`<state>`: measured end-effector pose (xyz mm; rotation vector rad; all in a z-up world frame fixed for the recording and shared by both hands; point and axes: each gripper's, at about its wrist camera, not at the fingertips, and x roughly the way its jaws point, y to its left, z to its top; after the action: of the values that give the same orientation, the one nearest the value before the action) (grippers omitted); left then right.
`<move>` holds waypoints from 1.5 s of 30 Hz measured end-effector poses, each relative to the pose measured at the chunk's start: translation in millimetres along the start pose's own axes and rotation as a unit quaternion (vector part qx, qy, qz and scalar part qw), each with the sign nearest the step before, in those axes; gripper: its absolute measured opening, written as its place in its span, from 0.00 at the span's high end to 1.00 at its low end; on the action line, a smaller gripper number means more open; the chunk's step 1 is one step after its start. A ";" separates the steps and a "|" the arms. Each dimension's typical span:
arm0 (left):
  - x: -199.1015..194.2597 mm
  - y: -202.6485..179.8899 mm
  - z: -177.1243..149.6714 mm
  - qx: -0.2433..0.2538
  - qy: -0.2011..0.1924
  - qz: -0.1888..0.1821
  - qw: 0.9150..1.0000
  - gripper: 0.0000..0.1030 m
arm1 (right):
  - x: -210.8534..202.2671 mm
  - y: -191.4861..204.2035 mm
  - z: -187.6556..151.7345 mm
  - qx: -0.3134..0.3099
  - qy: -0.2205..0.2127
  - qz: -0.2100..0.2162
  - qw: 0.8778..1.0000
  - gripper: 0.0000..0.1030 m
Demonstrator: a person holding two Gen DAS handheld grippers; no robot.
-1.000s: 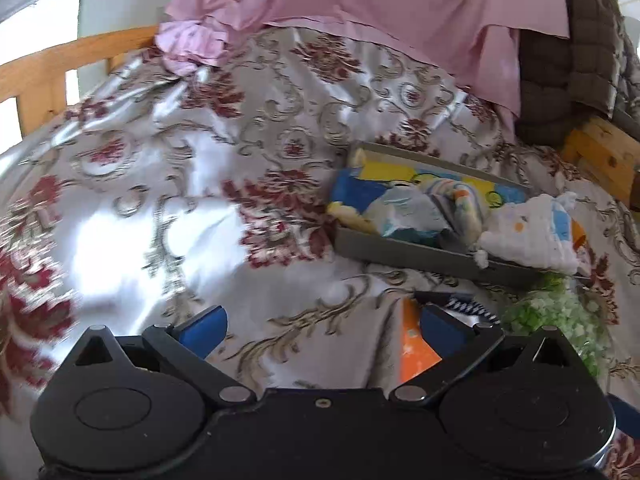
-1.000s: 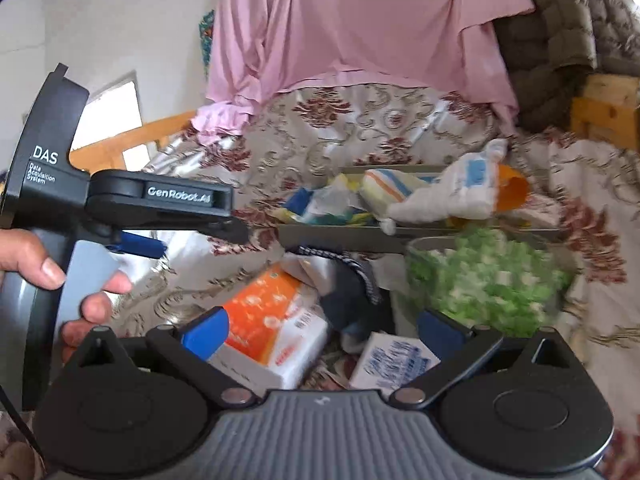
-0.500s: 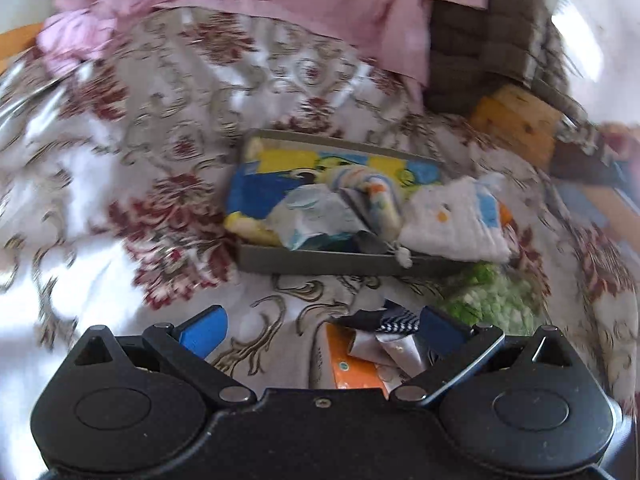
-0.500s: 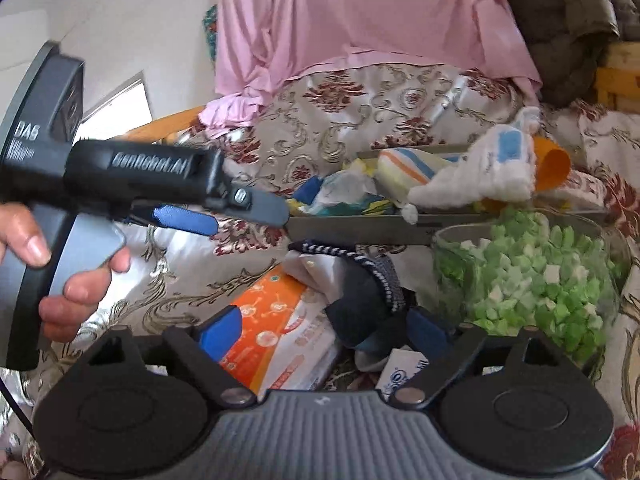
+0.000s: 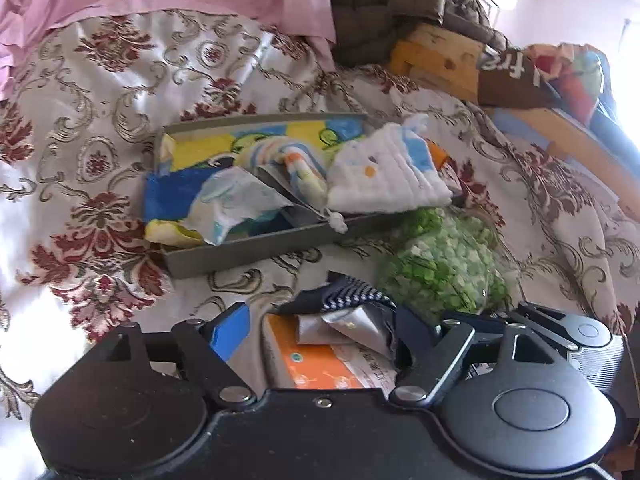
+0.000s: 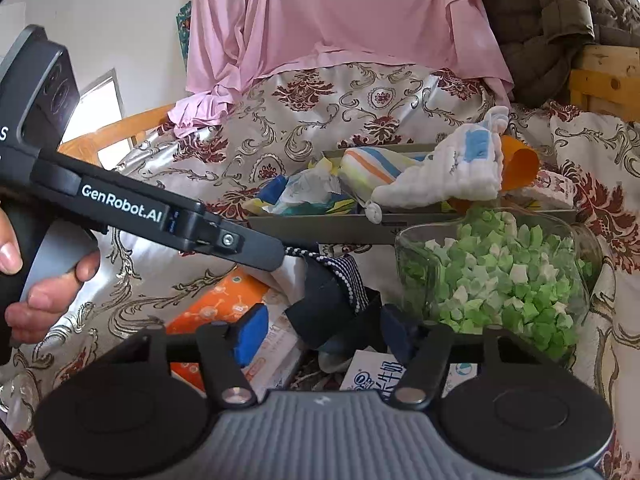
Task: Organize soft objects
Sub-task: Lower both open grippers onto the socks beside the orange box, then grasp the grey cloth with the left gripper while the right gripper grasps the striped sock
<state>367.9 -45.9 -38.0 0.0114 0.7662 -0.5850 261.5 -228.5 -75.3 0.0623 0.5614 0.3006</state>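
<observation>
While both tongs close in on the dark striped cloth (image 6: 332, 296) lying on the orange pack (image 5: 316, 360) on the bed, left tongs (image 5: 320, 320) and right tongs (image 6: 320, 328), neither clenched yet, risk colliding or snagging the pack; the glass jar (image 6: 496, 272) just right could tip.

My left wrist camera sits low behind my fingers, looking forward and down across the bed (image 5: 100, 128) at close range toward the grey tray (image 5: 256, 250). My right wrist camera looks the same way from a little farther right, flatter, with my left gripper (image 6: 276, 258) crossing its left side. Both views share the tray (image 6: 320, 228), the jar of green bits (image 5: 444, 264) (image 6: 496, 276) and the dark striped cloth (image 5: 352, 294) (image 6: 336, 292).
</observation>
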 end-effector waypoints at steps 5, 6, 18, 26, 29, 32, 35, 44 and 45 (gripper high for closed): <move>7.9 -5.6 0.1 -0.001 0.016 -0.014 1.000 0.29 | 5.1 2.0 -1.5 -0.006 0.005 -0.004 1.000 0.44; 9.4 -7.0 0.4 -0.001 0.018 -0.014 1.000 0.31 | 6.0 1.9 -1.4 -0.007 0.006 -0.005 1.000 0.45; 25.2 -5.6 2.9 -0.044 0.034 -0.016 0.998 0.62 | 12.8 1.6 -0.7 -0.008 0.011 0.001 1.000 0.64; 28.2 -8.2 2.3 -0.058 0.027 -0.021 0.998 0.83 | 12.6 0.6 -0.8 -0.006 0.011 -0.001 1.000 0.69; 28.3 -8.1 1.9 -0.063 0.025 -0.021 0.997 0.88 | 10.7 0.3 -0.4 -0.005 0.007 -0.004 1.000 0.71; 27.7 -9.5 1.1 -0.059 0.022 -0.021 0.998 0.93 | 9.1 -0.4 1.2 -0.005 0.002 -0.009 1.000 0.74; 25.5 -11.8 -0.6 -0.049 0.015 -0.010 0.999 0.95 | 9.9 -0.9 1.2 -0.003 0.003 -0.015 1.000 0.77; 20.2 -12.3 -7.7 -0.048 0.009 0.003 0.999 0.98 | 9.6 0.6 -0.2 -0.015 -0.001 -0.022 1.000 0.91; 19.0 -13.1 -8.3 -0.048 0.009 0.008 0.999 0.98 | 9.1 1.4 -0.1 -0.018 -0.003 -0.024 1.000 0.92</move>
<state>366.7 -64.5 -54.0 -0.0654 0.8093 -0.5341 268.4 -224.4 -79.9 0.0144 0.5501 0.2634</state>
